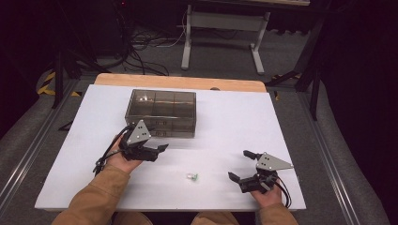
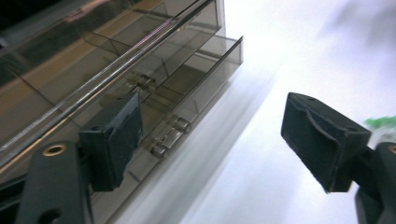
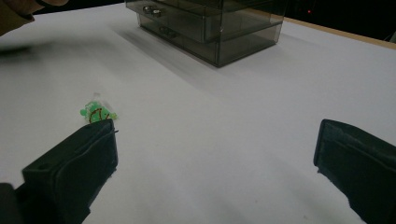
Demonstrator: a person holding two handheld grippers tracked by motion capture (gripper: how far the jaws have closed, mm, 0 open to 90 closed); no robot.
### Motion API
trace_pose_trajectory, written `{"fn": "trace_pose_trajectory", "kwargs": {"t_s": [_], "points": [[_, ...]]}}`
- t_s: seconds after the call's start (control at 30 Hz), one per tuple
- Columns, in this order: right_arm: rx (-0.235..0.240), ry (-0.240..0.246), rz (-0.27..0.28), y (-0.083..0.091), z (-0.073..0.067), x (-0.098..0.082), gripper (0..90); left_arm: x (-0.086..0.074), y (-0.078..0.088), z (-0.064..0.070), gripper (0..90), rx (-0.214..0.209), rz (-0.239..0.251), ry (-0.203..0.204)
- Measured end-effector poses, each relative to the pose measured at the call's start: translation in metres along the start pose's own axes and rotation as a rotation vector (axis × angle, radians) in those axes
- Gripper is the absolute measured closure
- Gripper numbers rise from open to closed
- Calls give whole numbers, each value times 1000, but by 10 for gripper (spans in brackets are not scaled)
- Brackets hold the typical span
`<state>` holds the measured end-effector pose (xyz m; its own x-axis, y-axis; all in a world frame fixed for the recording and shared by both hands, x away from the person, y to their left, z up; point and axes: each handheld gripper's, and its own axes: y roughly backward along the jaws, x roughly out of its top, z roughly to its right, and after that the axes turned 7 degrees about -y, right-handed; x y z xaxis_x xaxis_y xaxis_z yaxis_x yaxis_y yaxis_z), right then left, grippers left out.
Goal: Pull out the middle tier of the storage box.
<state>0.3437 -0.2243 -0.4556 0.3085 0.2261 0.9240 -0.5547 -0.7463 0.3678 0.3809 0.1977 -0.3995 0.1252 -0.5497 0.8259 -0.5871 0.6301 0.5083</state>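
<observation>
A smoky clear drawer box (image 1: 160,112) stands at the back middle of the white table (image 1: 234,122). My left gripper (image 1: 159,152) hovers just in front of it, open, with nothing between its pads. In the left gripper view the box front (image 2: 116,70) is close on the left; its lower drawer (image 2: 205,74) sticks out a little, and my left gripper (image 2: 212,121) is open. A small green item in clear wrap (image 1: 192,177) lies near the front edge. My right gripper (image 1: 239,164) rests to its right, open and empty. In the right gripper view the green item (image 3: 97,113) lies just beyond the left pad of my right gripper (image 3: 217,140).
Bare white tabletop spreads around the box (image 3: 210,23). A wooden strip (image 1: 178,81) edges the table's far side. Beyond it are a white desk frame (image 1: 220,33) and cables (image 1: 141,51) on the floor.
</observation>
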Motion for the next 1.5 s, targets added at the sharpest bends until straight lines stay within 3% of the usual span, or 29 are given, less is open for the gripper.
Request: {"fn": "trace_pose_trajectory", "kwargs": {"t_s": [0.1, 0.13, 0.23, 0.37, 0.47, 0.67, 0.8, 0.97, 1.2, 1.3, 1.5], "points": [[0, 0, 0, 0, 0, 0, 0, -1, 2, -5, 241, -58, 24, 40], [0, 0, 0, 0, 0, 0, 0, -1, 2, -5, 244, -58, 24, 40], [-1, 0, -1, 0, 0, 0, 0, -3, 3, -12, 239, -116, 55, 96], [-1, 0, -1, 0, 0, 0, 0, -5, 5, -18, 232, -155, 86, 134], [-1, -1, -1, 0, 0, 0, 0, -7, 6, -24, 217, -212, 121, 181], [0, 0, -1, 0, 0, 0, 0, -9, 7, -28, 170, -260, 155, 221], [0, 0, -1, 0, 0, 0, 0, -8, 6, -28, 119, -260, 175, 216], [0, 0, -1, 0, 0, 0, 0, -9, 8, -34, 97, -292, 193, 274], [0, 0, -1, 0, 0, 0, 0, -4, 9, -38, 65, -291, 194, 273], [-2, 0, -3, -1, 0, 0, 0, 1, 11, -42, 59, -304, 200, 237], [-2, 1, -2, 0, 0, 0, 0, 12, 7, -42, 147, -302, 94, 140]]}}
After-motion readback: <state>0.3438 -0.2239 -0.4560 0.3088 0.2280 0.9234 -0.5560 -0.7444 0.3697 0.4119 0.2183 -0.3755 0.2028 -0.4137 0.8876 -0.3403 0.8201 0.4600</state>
